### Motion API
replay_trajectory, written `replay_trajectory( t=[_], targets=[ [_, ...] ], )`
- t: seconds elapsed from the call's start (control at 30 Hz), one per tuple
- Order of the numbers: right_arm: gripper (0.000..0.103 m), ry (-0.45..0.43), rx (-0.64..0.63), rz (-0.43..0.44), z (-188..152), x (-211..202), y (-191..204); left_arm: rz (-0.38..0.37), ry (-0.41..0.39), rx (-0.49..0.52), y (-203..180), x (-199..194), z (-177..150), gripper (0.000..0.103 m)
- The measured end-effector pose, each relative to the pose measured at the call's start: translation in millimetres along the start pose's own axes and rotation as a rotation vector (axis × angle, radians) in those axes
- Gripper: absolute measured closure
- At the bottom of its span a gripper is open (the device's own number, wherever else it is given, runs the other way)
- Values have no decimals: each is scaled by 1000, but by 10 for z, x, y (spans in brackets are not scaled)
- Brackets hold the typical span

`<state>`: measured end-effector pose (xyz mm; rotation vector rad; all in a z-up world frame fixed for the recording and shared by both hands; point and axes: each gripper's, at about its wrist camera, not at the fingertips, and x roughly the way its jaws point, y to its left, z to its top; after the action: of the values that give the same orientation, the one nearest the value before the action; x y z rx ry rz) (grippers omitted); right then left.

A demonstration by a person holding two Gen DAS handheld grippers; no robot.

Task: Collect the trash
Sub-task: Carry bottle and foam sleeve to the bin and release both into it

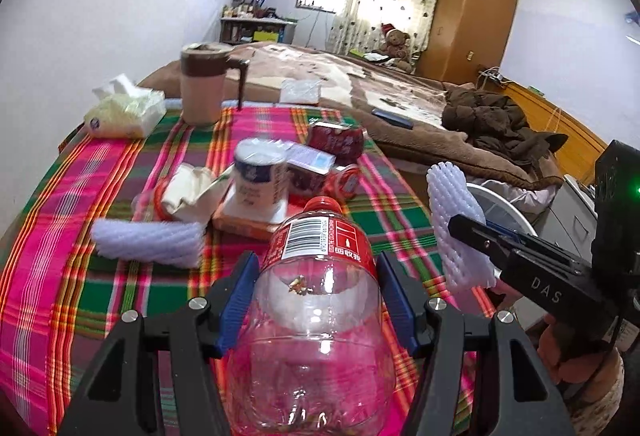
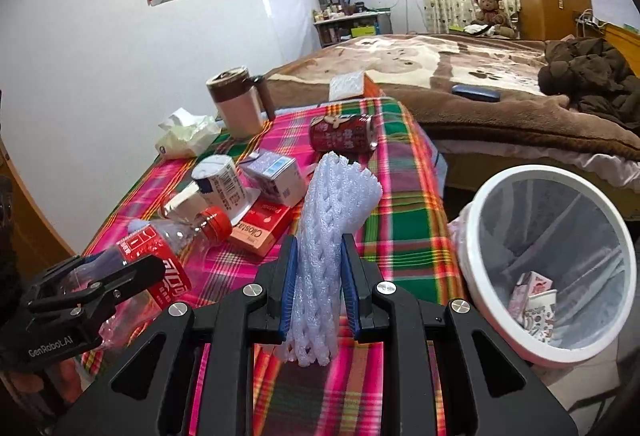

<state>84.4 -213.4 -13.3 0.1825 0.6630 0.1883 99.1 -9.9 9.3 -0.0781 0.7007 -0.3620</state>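
Observation:
My left gripper (image 1: 318, 272) is shut on an empty clear plastic bottle (image 1: 316, 300) with a red label and red cap, held above the plaid table; the bottle also shows in the right wrist view (image 2: 168, 248). My right gripper (image 2: 319, 268) is shut on a white foam net sleeve (image 2: 332, 220), held upright; the sleeve also shows in the left wrist view (image 1: 456, 224). A white trash bin (image 2: 492, 292) lined with a bag stands on the floor right of the table, with cartons and a paper cup inside.
On the plaid tablecloth (image 1: 80, 276) lie another foam sleeve (image 1: 148, 242), a red can (image 2: 342, 134), a small carton (image 2: 276, 174), a white cup (image 2: 220, 180), an orange box (image 2: 260, 230), a tissue pack (image 1: 124, 112) and a lidded mug (image 1: 202, 88). A bed (image 2: 460, 76) stands behind.

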Motion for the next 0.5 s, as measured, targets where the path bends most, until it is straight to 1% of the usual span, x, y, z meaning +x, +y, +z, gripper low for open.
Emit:
replay_trajectory(
  t=[0.5],
  targets=[
    [81, -72, 62, -114, 103, -341, -590, -98, -24, 116, -729, 231, 276, 40]
  ],
)
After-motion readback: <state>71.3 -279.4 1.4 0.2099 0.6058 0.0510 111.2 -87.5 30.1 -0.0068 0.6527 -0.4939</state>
